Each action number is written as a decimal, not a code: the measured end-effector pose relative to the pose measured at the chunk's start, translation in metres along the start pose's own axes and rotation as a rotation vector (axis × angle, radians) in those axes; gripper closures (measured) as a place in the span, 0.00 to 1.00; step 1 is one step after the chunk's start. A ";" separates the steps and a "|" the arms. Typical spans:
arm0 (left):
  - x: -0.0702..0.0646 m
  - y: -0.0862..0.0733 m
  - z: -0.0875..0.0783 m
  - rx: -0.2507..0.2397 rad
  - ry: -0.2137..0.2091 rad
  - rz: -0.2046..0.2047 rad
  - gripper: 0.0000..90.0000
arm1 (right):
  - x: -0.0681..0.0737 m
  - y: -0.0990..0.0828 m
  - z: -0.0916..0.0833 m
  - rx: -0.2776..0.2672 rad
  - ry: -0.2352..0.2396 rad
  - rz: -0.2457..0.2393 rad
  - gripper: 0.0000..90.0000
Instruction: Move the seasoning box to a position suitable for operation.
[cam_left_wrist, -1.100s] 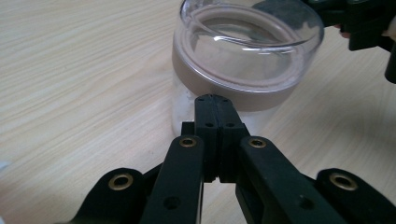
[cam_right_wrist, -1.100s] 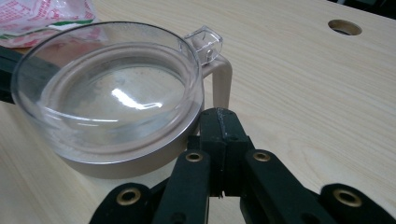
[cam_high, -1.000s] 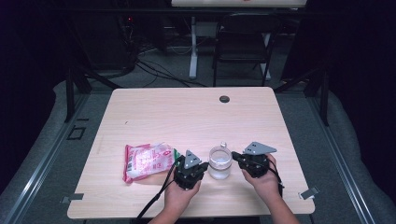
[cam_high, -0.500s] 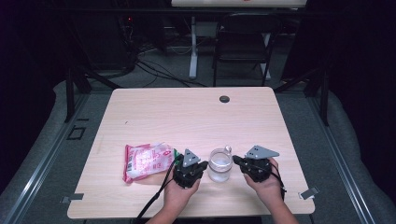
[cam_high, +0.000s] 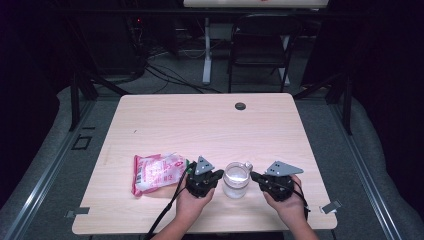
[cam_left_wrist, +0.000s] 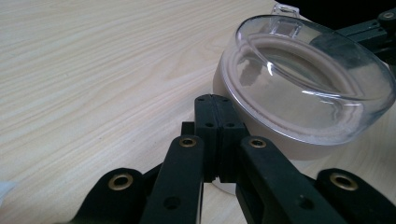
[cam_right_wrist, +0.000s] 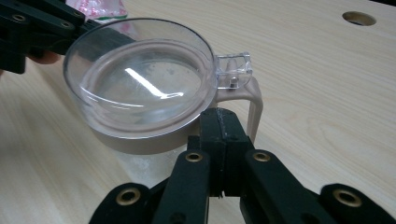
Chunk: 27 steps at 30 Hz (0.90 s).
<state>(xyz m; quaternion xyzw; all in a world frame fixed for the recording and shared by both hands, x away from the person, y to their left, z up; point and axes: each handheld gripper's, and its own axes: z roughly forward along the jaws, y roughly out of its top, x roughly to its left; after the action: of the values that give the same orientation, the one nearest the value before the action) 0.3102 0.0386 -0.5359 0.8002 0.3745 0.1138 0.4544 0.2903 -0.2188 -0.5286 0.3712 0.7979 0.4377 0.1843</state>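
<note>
My left gripper (cam_left_wrist: 215, 140) has its jaws pressed together on nothing, tips resting just beside the base of the lidded jar (cam_left_wrist: 299, 93); my right gripper (cam_right_wrist: 219, 149) is likewise closed and empty, its tips close under the jar's beige collar, next to the handle (cam_right_wrist: 254, 109). From above, the left gripper (cam_high: 204, 180) and right gripper (cam_high: 272, 184) flank the jar (cam_high: 236, 179) at the near edge of the table (cam_high: 200, 120), one on each side, neither clamping it. I judge the work has barely begun: the clear domed lid (cam_right_wrist: 140, 79) is still seated on the jar and its small clear latch tab (cam_right_wrist: 232, 70) looks unopened, so opening the lid, and anything with the snack packet (cam_high: 157, 172) lying just left of my left hand, remains to do. The packet is sealed as far as I can tell, though its print is too small to read. Whether my tips actually touch the jar wall I cannot tell, since the collar overhangs them. The jar's lower body is hidden under the lid in both gripper views, and I cannot make out what, if anything, is inside. Farther off, a round cable hole (cam_high: 240, 106) sits near the far edge, and beyond the table a dark chair (cam_high: 260, 50) and cables fade into shadow.
</note>
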 end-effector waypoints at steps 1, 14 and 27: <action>0.000 0.000 0.000 -0.002 -0.001 -0.002 0.98 | -0.001 -0.001 0.000 -0.008 0.002 0.010 0.97; -0.003 -0.008 -0.019 -0.018 -0.010 -0.007 0.80 | -0.016 -0.009 0.022 0.025 -0.054 0.020 0.80; -0.025 -0.020 -0.023 -0.036 -0.044 0.005 0.55 | -0.022 -0.004 0.041 0.047 -0.036 0.019 0.85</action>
<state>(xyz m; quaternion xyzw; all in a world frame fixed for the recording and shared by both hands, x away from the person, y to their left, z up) 0.2711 0.0424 -0.5354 0.7950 0.3604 0.1043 0.4767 0.3285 -0.2131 -0.5552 0.3909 0.8010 0.4138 0.1856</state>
